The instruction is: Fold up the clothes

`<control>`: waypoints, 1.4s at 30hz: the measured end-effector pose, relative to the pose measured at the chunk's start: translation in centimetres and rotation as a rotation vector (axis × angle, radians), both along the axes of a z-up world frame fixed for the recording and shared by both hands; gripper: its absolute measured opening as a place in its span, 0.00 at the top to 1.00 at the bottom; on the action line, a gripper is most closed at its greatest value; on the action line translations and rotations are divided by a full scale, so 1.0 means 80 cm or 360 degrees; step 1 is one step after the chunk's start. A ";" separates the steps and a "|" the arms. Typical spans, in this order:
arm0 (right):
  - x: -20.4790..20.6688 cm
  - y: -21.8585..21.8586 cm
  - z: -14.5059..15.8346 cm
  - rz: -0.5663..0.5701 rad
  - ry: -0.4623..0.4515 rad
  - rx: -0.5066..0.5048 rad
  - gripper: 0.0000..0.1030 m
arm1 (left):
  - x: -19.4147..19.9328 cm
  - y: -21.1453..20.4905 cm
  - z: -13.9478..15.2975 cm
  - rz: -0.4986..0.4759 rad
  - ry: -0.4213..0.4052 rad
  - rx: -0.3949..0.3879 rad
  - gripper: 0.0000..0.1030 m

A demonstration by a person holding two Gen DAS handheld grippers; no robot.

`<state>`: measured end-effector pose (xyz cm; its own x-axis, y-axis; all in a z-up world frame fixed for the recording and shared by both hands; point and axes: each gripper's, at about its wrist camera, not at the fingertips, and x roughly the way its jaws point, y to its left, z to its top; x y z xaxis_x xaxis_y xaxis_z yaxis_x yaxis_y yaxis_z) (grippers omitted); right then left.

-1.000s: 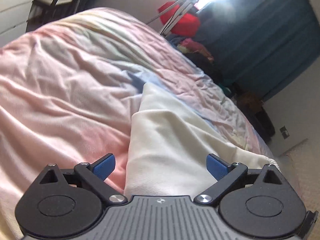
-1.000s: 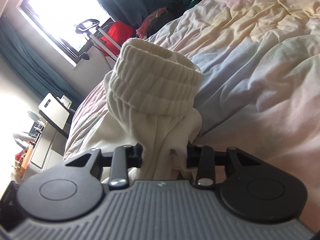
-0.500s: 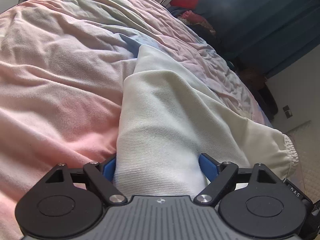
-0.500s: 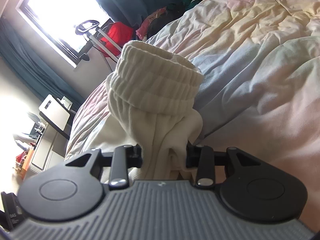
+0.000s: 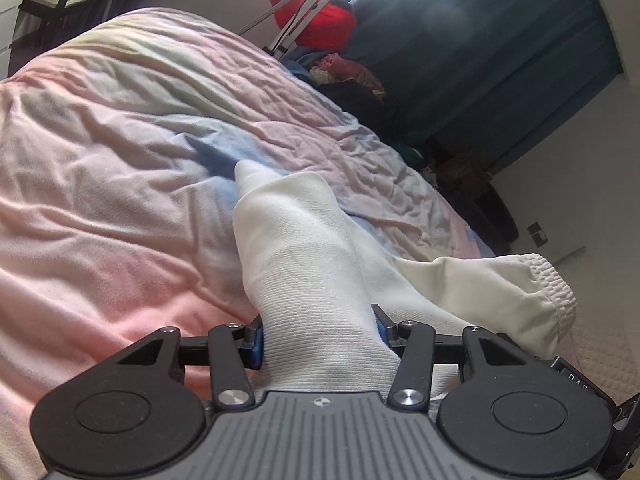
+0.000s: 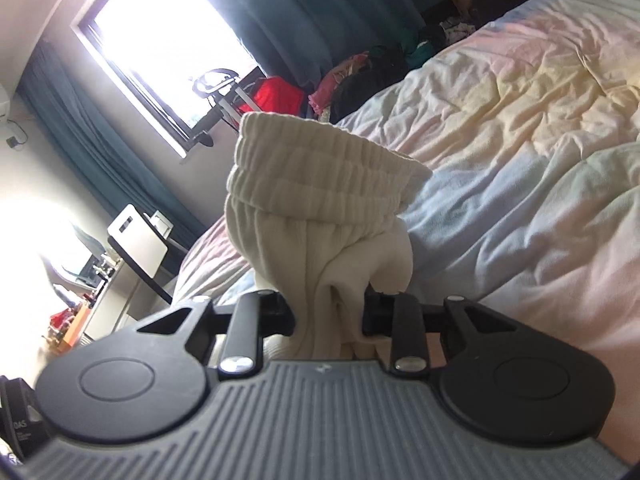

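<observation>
A cream-white garment [image 5: 304, 264] lies bunched on the pastel bedspread [image 5: 120, 200]. My left gripper [image 5: 318, 338] is shut on a fold of its plain knit fabric, which rises between the blue pads. An elastic, ribbed hem of the same garment [image 5: 548, 292] hangs at the right. My right gripper [image 6: 328, 314] is shut on the gathered cloth just below the ribbed waistband [image 6: 320, 176], which stands up above the fingers, lifted off the bed [image 6: 520, 160].
A red bag on a metal stand [image 5: 316, 20] and a pile of dark and coloured clothes [image 5: 348, 80] sit beyond the bed by the teal curtains [image 5: 500, 60]. A bright window [image 6: 168, 40] and a desk with a chair [image 6: 136, 244] lie to the left in the right wrist view.
My left gripper went from open to shut on the white fabric and has lifted it. My right gripper has kept its hold and raised the waistband end a little.
</observation>
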<state>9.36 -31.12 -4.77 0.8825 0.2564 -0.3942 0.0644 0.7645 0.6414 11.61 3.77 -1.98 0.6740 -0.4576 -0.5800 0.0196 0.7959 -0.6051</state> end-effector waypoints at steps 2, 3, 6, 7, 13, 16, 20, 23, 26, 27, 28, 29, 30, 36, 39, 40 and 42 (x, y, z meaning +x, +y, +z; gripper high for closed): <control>-0.001 -0.023 0.020 -0.0037 -0.0038 0.0042 0.70 | 0.004 -0.018 0.030 -0.0039 -0.0051 -0.0002 0.52; -0.002 -0.035 0.030 -0.0055 -0.0058 0.0064 0.70 | 0.010 -0.032 0.048 -0.0057 -0.0078 -0.0007 0.52; 0.000 -0.073 0.059 -0.0116 -0.0114 0.0125 0.70 | 0.043 -0.090 0.095 -0.0103 -0.0178 -0.0003 0.52; 0.006 -0.093 0.070 -0.0148 -0.0132 0.0142 0.70 | 0.057 -0.113 0.110 -0.0119 -0.0214 -0.0002 0.52; 0.070 -0.230 0.144 -0.0383 -0.0168 0.0139 0.70 | 0.180 -0.278 0.163 -0.0266 -0.0279 -0.0125 0.52; 0.111 -0.298 0.169 -0.0490 -0.0153 0.0113 0.70 | 0.248 -0.367 0.178 -0.0324 -0.0283 -0.0172 0.52; 0.172 -0.381 0.161 -0.0612 -0.0057 0.0130 0.70 | 0.333 -0.474 0.171 -0.0361 -0.0283 -0.0144 0.52; 0.199 -0.417 0.123 -0.0663 0.0023 0.0140 0.70 | 0.384 -0.540 0.144 -0.0394 -0.0233 -0.0101 0.52; 0.222 -0.449 0.079 -0.0706 0.0102 0.0150 0.70 | 0.414 -0.586 0.103 -0.0461 -0.0192 -0.0025 0.52; 0.230 -0.460 0.065 -0.0720 0.0128 0.0153 0.70 | 0.420 -0.592 0.082 -0.0484 -0.0160 0.0003 0.52; 0.236 -0.465 0.049 -0.0731 0.0154 0.0141 0.70 | 0.425 -0.598 0.061 -0.0507 -0.0127 0.0031 0.52; 0.239 -0.465 0.031 -0.0735 0.0178 0.0107 0.70 | 0.426 -0.596 0.038 -0.0532 -0.0104 0.0056 0.52; 0.240 -0.464 0.015 -0.0737 0.0195 0.0087 0.70 | 0.427 -0.595 0.018 -0.0554 -0.0091 0.0080 0.52; 0.208 -0.441 -0.068 -0.0776 0.0179 0.0105 0.70 | 0.427 -0.577 -0.069 -0.0679 -0.0131 0.0181 0.51; 0.184 -0.424 -0.106 -0.0820 0.0167 0.0129 0.69 | 0.406 -0.566 -0.092 -0.0735 -0.0161 0.0288 0.49; 0.176 -0.418 -0.121 -0.0840 0.0186 0.0141 0.67 | 0.392 -0.561 -0.096 -0.0756 -0.0179 0.0338 0.48; 0.165 -0.412 -0.144 -0.0872 0.0232 0.0166 0.61 | 0.365 -0.556 -0.101 -0.0793 -0.0218 0.0443 0.44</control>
<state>22.56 -64.10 -16.32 0.8359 -0.1789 -0.5188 0.5266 0.5275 0.6666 40.83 -40.70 -10.05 0.4937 -0.5815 -0.6466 0.4954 0.7992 -0.3405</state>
